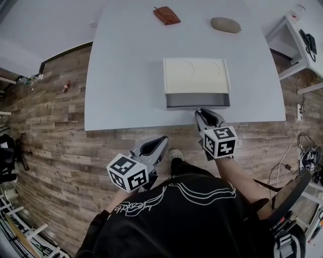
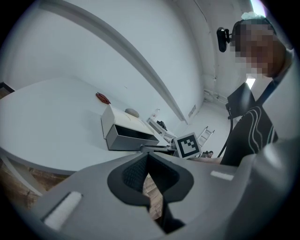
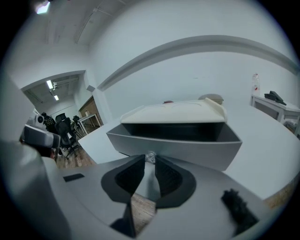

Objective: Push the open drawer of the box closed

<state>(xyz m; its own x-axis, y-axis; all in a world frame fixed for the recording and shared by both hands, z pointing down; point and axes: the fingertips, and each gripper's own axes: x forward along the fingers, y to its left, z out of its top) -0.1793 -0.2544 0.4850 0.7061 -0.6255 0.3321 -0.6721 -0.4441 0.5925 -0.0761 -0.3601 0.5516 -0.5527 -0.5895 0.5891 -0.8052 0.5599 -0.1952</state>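
A cream box (image 1: 196, 75) sits on the white table (image 1: 126, 90), and its grey drawer (image 1: 198, 100) is pulled open toward me. My right gripper (image 1: 204, 115) is at the middle of the drawer front. In the right gripper view the jaws are nearly together, and the drawer's small knob (image 3: 150, 157) sits between the tips of the right gripper (image 3: 150, 160). My left gripper (image 1: 160, 142) hangs below the table's near edge over the wooden floor. It is shut and empty. From the left gripper (image 2: 147, 158) the box (image 2: 123, 123) and open drawer (image 2: 129, 139) appear further off.
At the table's far end lie a red object (image 1: 166, 15) and a grey oval object (image 1: 225, 24). A white side table (image 1: 291, 35) with a black device stands at the right. A chair (image 1: 290, 194) is at my lower right. The table's near edge runs just under the drawer.
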